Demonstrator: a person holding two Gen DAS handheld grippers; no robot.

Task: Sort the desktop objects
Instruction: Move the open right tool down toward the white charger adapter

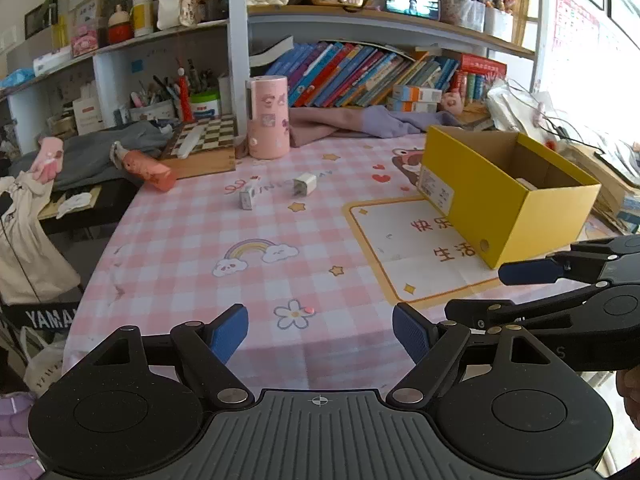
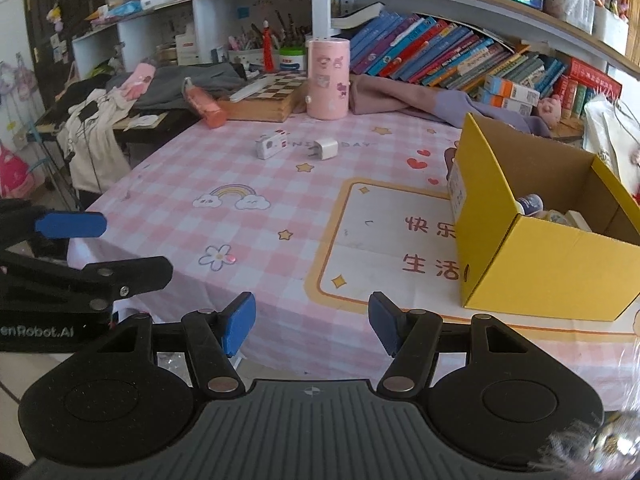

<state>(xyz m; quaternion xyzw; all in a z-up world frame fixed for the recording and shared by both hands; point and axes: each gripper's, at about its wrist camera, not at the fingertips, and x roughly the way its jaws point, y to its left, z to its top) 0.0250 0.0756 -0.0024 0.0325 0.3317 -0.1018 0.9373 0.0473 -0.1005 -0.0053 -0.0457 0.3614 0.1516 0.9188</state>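
Hovering over the near edge of the pink checked tablecloth (image 1: pixel 168 248), the left gripper (image 1: pixel 320 332) and right gripper (image 2: pixel 312 324) both stand with blue pads apart — nothing between them. A small white charger plug (image 2: pixel 326 148) and a white rectangular toy camera (image 2: pixel 272 145) lie side by side mid-table, well apart from the open yellow cardboard box (image 2: pixel 520 256) at the right — a few small items already inside.

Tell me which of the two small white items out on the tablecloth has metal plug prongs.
The white charger plug, the one nearer the yellow box; its prongs stick out sideways. The other, a small white box, is longer, printed, and has no prongs.
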